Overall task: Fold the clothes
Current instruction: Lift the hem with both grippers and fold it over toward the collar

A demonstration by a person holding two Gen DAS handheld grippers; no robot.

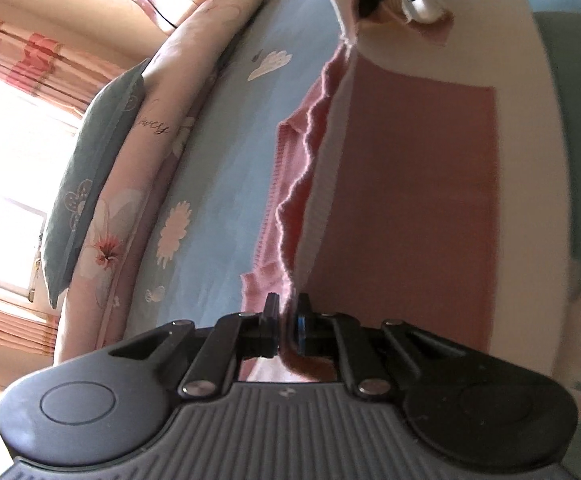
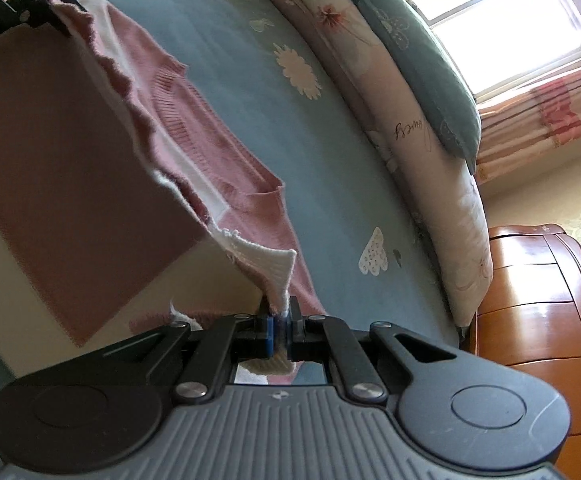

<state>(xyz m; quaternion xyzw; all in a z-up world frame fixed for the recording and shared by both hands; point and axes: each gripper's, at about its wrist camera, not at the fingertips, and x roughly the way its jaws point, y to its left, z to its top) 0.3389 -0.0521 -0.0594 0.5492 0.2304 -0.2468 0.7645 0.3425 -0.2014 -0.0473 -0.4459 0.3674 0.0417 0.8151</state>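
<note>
Status: fold in progress, not complete.

1. Garment. The pink-and-white sweater (image 1: 418, 184) lies on the blue floral bedsheet (image 1: 218, 128), on the side of the sheet away from the pillows (image 1: 102, 168). Part of its body rests flat on the sheet. 1 long edge is raised off the sheet and hangs between the 2 grippers.

2. Left gripper (image 1: 286, 320). The jaws are nearly closed, pinching 1 end of the raised edge. Pink knit passes between the fingers (image 1: 271, 312).

3. Right gripper (image 2: 279, 326). The jaws are fully closed on the other end of the raised edge, at a white ribbed corner. In the left wrist view this gripper appears at the far end of the sweater, away from the pillows' near end.

4. Done, as judged: both ends of the edge are secured and lifted, and a layer is raised above the flat part.

5. Remaining, as judged: carry the raised edge across the sweater, lay it down aligned, release both ends, then make any further folds. Sleeve positions cannot be determined from either view.
</note>
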